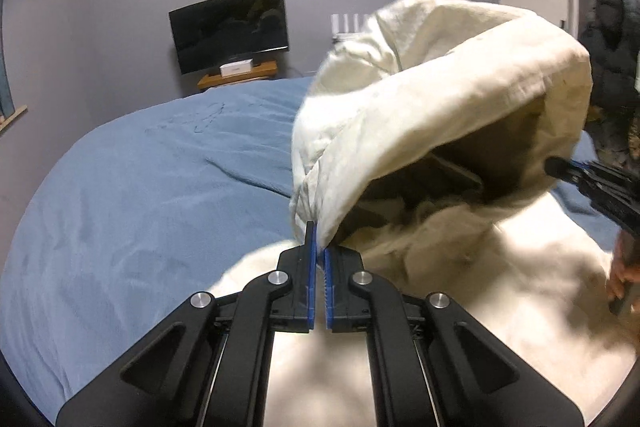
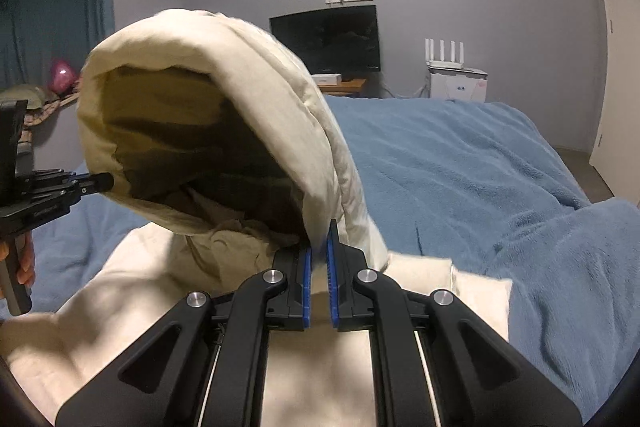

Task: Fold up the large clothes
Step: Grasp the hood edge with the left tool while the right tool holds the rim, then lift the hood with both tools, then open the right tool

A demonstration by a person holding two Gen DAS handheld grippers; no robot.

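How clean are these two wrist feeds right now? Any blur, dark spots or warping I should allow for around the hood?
Left wrist view: hood fairly sharp, its opening in deep shadow; right gripper and hand smeared at the edge. Right wrist view: hood soft, interior dark; left gripper crisp. Both: fisheye bends the blue blanket, corners black.

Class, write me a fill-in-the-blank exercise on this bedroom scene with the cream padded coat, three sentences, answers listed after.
1. The cream padded coat's hood is pinched by ____ grippers, the left gripper and the right gripper.
2. The coat lies on a fleecy bedspread coloured ____.
3. The flat black screen by the wall is switched ____.

Answers: two; blue; off
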